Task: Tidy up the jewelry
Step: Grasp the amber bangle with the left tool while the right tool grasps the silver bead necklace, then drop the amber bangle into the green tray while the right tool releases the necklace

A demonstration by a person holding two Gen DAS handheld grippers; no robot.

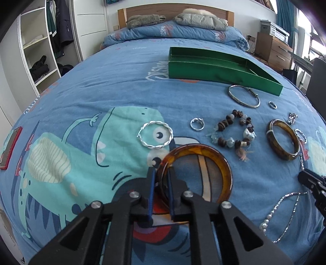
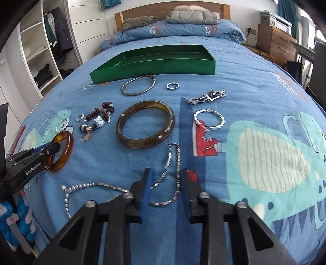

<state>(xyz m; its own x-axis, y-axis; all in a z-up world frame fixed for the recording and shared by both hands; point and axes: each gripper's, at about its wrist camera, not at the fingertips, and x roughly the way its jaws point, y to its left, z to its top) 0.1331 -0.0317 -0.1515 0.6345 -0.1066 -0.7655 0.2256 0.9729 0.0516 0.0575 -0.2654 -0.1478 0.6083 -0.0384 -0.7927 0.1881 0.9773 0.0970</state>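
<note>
My left gripper is shut on the rim of an amber bangle, also seen in the right wrist view. My right gripper is open, its fingers either side of a silver chain on the bed. A green box lies open further back; it also shows in the left wrist view. Laid out before it are a dark brown bangle, a beaded bracelet, a thin silver bangle, a twisted silver bangle, small rings and a pearl necklace.
The blue cartoon bedspread covers the bed. Pillows and folded clothes are at the headboard. A red phone lies at the bed's left edge. A wardrobe stands left, a wooden dresser right.
</note>
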